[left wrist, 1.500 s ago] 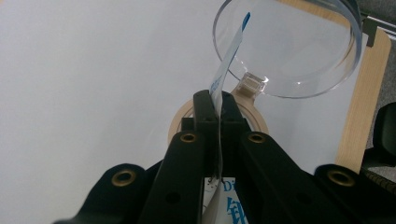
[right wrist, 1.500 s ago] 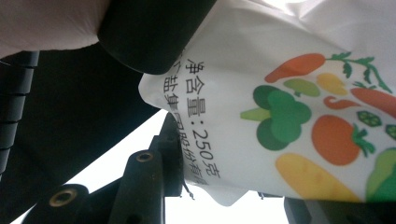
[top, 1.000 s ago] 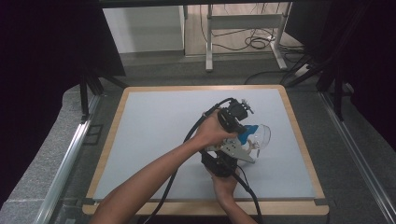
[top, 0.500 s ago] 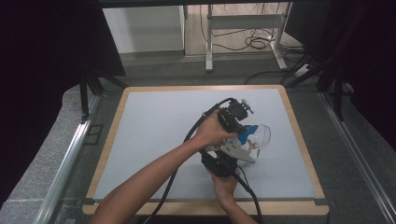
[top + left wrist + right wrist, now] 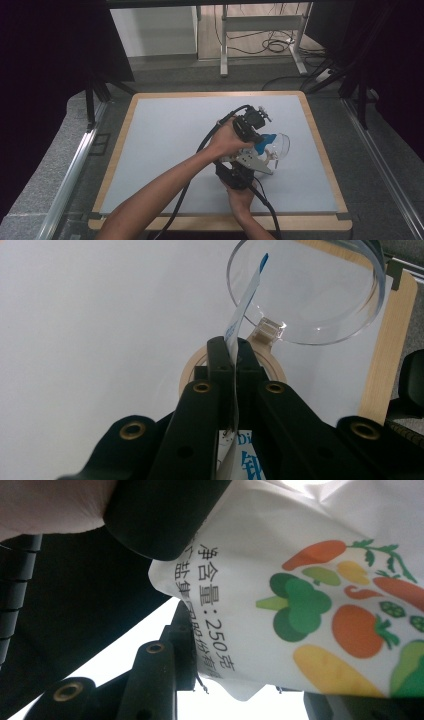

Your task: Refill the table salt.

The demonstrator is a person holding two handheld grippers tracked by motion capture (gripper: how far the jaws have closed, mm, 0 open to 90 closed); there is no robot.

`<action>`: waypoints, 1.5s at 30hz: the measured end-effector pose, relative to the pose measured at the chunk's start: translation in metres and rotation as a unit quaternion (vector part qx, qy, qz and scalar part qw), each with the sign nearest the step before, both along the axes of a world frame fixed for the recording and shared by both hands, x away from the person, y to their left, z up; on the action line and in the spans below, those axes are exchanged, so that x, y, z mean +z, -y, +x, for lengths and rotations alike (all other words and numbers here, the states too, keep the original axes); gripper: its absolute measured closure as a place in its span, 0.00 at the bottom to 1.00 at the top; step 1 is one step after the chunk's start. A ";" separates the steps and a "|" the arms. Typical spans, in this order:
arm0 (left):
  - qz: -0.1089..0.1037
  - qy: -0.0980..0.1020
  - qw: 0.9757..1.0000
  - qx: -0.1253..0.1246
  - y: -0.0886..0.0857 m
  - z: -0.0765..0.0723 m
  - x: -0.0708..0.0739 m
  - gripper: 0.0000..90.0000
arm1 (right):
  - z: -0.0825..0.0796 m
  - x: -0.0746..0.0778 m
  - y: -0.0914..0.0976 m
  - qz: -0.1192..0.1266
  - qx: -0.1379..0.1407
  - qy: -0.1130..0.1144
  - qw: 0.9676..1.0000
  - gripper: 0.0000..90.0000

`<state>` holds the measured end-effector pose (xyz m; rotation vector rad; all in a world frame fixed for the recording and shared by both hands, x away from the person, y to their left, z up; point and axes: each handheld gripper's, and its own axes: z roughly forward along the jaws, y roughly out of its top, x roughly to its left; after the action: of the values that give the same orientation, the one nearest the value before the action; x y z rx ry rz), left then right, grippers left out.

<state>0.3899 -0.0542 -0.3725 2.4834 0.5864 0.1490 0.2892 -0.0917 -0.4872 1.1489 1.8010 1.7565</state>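
Pinching the white packet's [image 5: 239,335] top edge, the left gripper [image 5: 230,352] holds it at the worktop's [image 5: 165,135] 4 o'clock; the right gripper [image 5: 240,680] clamps its bottom, beside a clear bowl [image 5: 320,295].

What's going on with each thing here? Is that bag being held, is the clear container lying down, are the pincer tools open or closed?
Left gripper: jaws shut on the bag's top edge.
Right gripper: jaws around the bag's lower part; closure unclear.
Bag: held up between both grippers, sealed or torn not visible.
Clear container: tipped on its side, looks empty.
Tape roll: lying flat on table.
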 end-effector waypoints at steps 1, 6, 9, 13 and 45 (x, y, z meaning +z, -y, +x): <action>0.000 0.000 1.000 0.000 0.000 0.000 0.000 1.00 | 0.000 0.000 0.000 0.000 0.000 0.000 1.000 0.69; 0.000 0.000 1.000 -0.001 0.001 0.000 0.000 1.00 | 0.000 0.000 0.000 0.001 -0.002 0.000 1.000 0.69; -0.002 0.000 1.000 0.000 0.001 0.000 0.000 1.00 | 0.000 0.000 0.001 0.001 -0.002 0.000 1.000 0.69; -0.002 0.000 1.000 0.000 0.001 0.000 0.000 1.00 | 0.000 0.000 0.001 0.001 -0.003 0.000 1.000 0.69; 0.003 0.000 1.000 -0.003 0.004 0.001 0.001 1.00 | 0.002 0.002 0.002 0.019 -0.003 -0.006 1.000 0.69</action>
<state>0.3907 -0.0581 -0.3717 2.4914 0.5799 0.1500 0.2916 -0.0941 -0.4849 1.1806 1.7769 1.7917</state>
